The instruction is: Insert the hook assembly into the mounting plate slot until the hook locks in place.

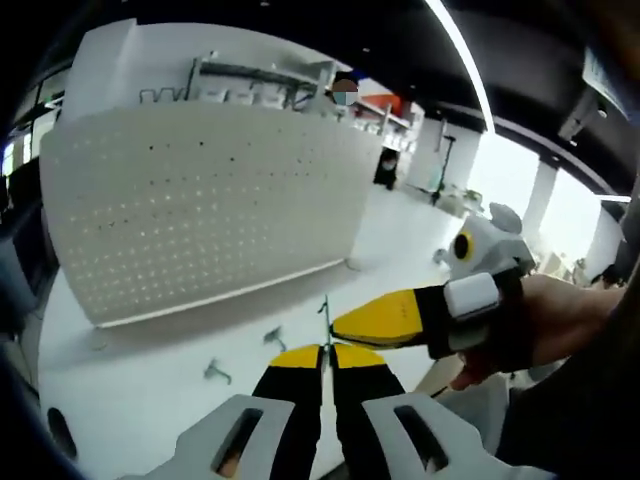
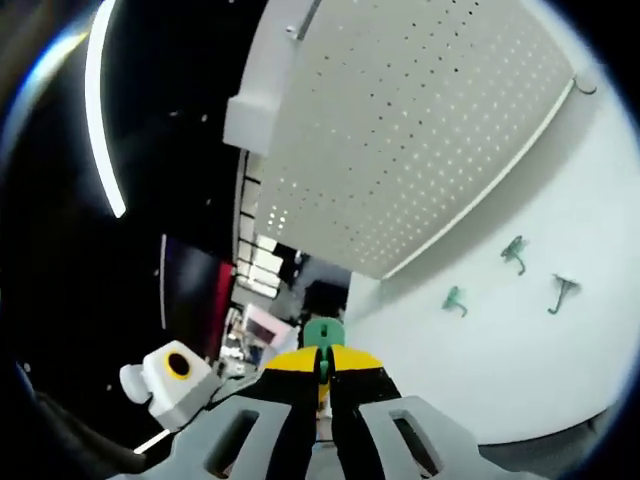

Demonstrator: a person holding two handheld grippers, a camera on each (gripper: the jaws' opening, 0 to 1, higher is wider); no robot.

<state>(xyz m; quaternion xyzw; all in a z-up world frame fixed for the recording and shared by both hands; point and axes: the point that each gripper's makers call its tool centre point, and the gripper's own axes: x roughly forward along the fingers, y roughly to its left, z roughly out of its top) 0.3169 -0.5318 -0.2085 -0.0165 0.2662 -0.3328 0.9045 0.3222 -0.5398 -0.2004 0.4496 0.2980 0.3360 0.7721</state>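
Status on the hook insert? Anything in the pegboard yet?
Done: a hook is picked up, pinched by the left gripper with the right gripper closed on it too. In hand: the right gripper view shows its jaws shut on a green piece. Left: the white perforated plate carries no hook yet; spare hooks lie on the table.

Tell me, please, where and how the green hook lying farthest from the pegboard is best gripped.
Probably by its straight shank, coming from above with the jaws closing across it. The green hook lies flat on the white table, apart from the other two hooks, so there is room on either side. Its bent end looks like a less even hold.
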